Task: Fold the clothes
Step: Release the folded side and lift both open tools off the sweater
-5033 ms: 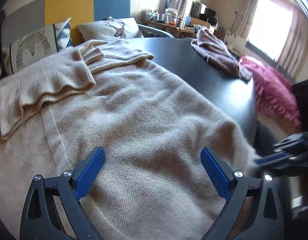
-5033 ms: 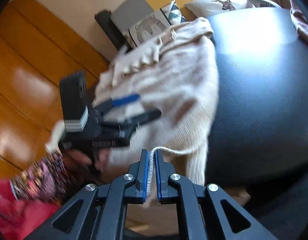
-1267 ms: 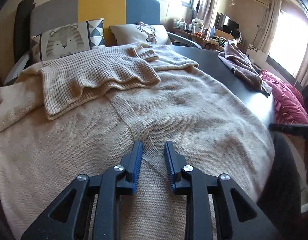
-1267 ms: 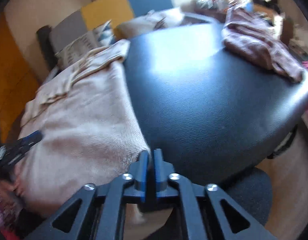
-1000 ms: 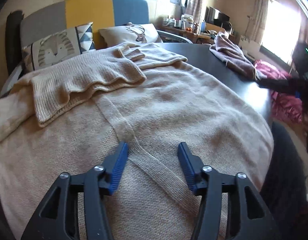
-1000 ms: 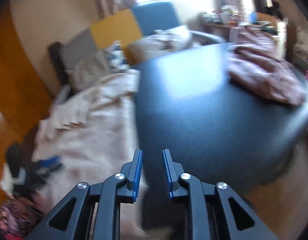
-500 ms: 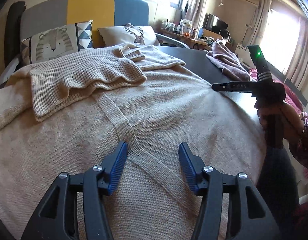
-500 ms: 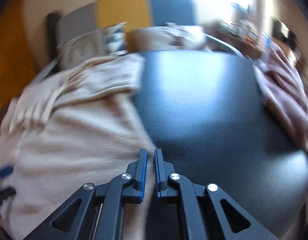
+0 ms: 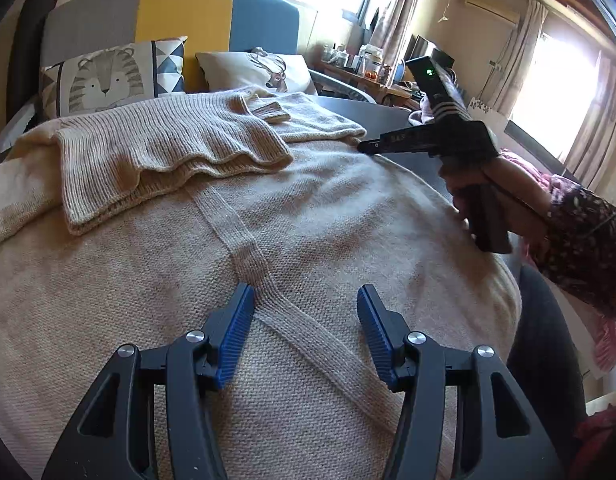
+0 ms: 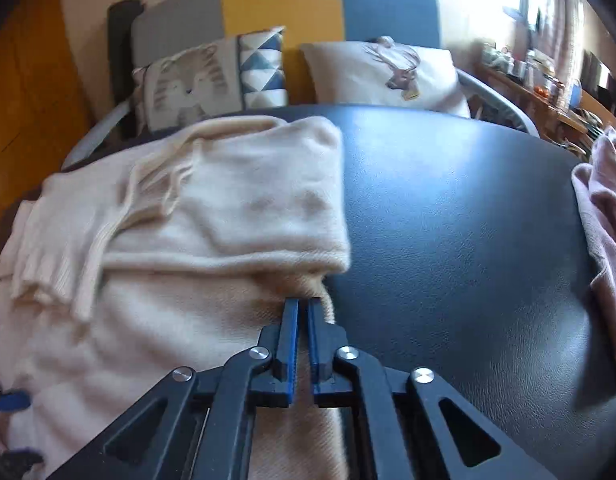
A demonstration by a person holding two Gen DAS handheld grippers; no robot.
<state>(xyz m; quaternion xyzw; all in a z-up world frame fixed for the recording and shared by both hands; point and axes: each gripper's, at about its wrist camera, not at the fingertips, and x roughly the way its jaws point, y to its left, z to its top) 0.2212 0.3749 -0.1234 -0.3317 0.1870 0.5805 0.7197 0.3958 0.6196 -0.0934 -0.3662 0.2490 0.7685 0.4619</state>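
Two cushions (image 9: 112, 76) behind the sweater (image 9: 308, 216); left claw (image 9: 306, 316) released, right claw (image 10: 302, 312) nearly clenched at its edge.

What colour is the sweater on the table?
Beige; the sweater shows best in the left wrist view.

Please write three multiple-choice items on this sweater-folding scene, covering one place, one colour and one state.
1. Where does the beige sweater lie?
A. on the dark round table
B. on the sofa seat
C. on the floor

2. What colour is the middle panel of the sofa back?
A. red
B. yellow
C. green

3. How do the jaws of the left gripper stand?
A. shut on a sleeve
B. shut on nothing
C. wide open above the sweater

Answers:
1 A, the knit is spread over the table's dark top.
2 B, a yellow panel sits between the grey and blue ones.
3 C, a broad gap shows between the blue pads, with only flat knit beneath them.
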